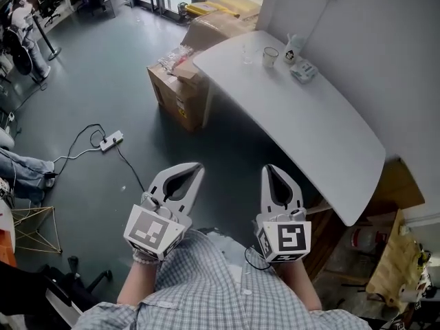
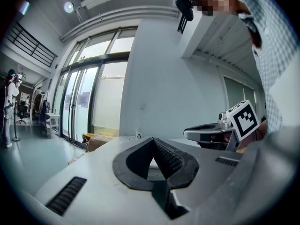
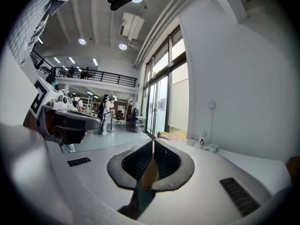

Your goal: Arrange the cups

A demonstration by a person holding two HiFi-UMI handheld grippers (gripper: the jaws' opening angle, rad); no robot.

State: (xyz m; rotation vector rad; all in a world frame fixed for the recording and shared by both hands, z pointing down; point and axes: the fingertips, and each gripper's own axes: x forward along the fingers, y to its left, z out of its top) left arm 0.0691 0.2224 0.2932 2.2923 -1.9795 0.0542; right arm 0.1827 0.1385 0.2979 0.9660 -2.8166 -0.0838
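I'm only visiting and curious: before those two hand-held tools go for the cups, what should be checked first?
1. Left tool empty, jaws together: ok.
2. Right tool empty, jaws together: ok.
3. White paper cup and clear glass cup close to the tools: not ok, they stand at the far end of the curved white table.
4. Paper cup upright: ok. Glass cup: cannot tell.
5. Way along the table free: cannot tell, a brown cardboard box sits beside its far end.
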